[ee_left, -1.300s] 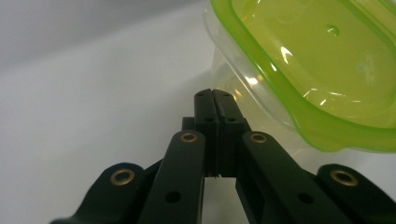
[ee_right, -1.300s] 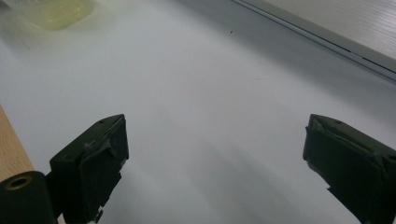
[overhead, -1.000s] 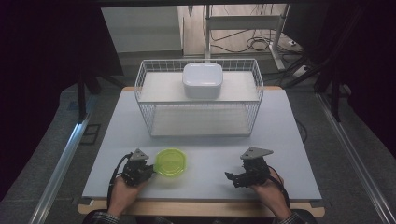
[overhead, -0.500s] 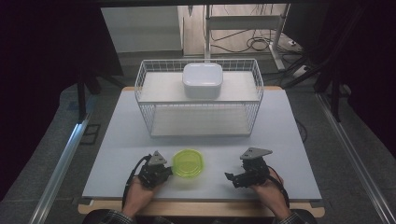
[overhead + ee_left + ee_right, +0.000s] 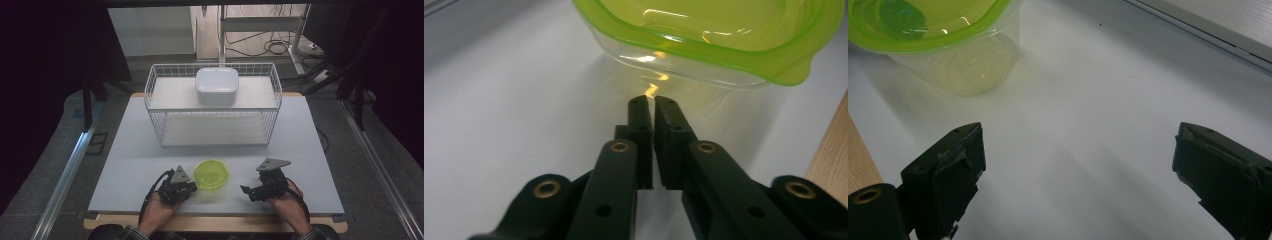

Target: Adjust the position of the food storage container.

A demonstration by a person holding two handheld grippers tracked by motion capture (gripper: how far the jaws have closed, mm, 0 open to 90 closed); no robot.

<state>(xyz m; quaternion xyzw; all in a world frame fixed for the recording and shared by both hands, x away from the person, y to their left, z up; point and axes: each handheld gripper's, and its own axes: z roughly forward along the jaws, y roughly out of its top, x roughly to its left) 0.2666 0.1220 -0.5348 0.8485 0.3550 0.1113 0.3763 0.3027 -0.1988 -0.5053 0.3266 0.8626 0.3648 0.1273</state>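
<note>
Green-lidded clear container (image 5: 211, 174) sat on the white table (image 5: 125, 160) near its front edge, between the two grippers. One left gripper (image 5: 186, 188) lay just beside it, jaws closed together with nothing between them, tips almost at the container's wall (image 5: 684, 70). One right gripper (image 5: 248, 192) rested apart from it, jaws spread wide and empty, hand (image 5: 285, 202) low on the table. Farther back stood one wire basket (image 5: 213, 107) bearing a white lidded box (image 5: 216, 86); no writing was legible
</note>
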